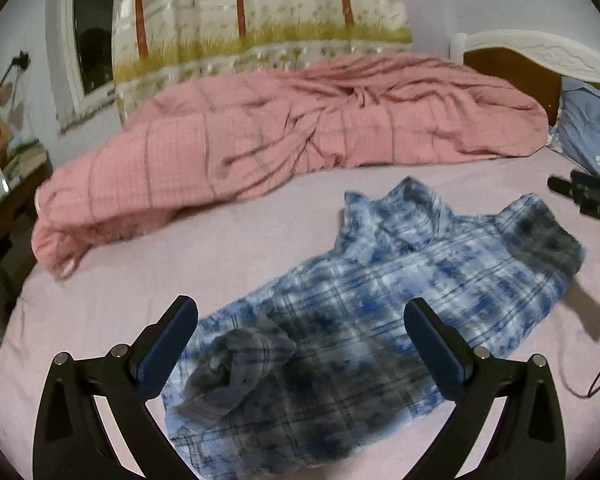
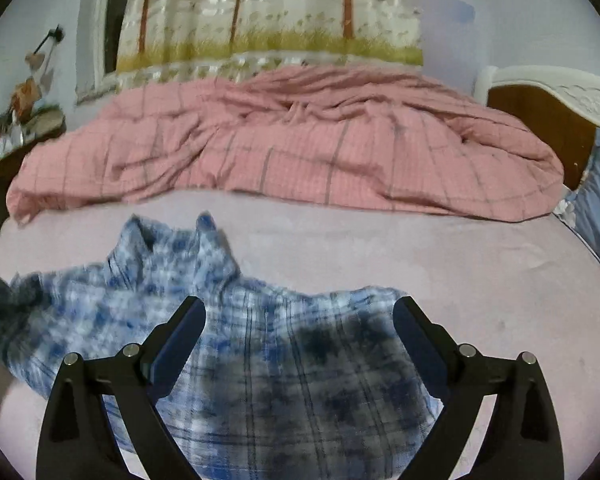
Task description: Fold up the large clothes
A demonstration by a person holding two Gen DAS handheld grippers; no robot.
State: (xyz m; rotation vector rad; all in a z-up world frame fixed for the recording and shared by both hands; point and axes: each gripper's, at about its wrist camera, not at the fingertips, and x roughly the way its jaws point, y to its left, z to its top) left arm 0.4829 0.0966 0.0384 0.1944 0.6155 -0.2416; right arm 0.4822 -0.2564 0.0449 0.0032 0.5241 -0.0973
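Note:
A blue and white plaid shirt lies crumpled in a rough band on the pale pink sheet, collar toward the duvet. My left gripper hovers open above the shirt's near end, where a rolled sleeve cuff shows; nothing sits between its fingers. In the right wrist view the same shirt spreads under my right gripper, which is wide open and holds nothing. The right gripper's body also shows at the right edge of the left wrist view, with part of a hand below it.
A bunched pink checked duvet fills the far half of the bed. A wooden headboard and blue pillow stand at the right. A cluttered side table is at the left; a curtain and window behind.

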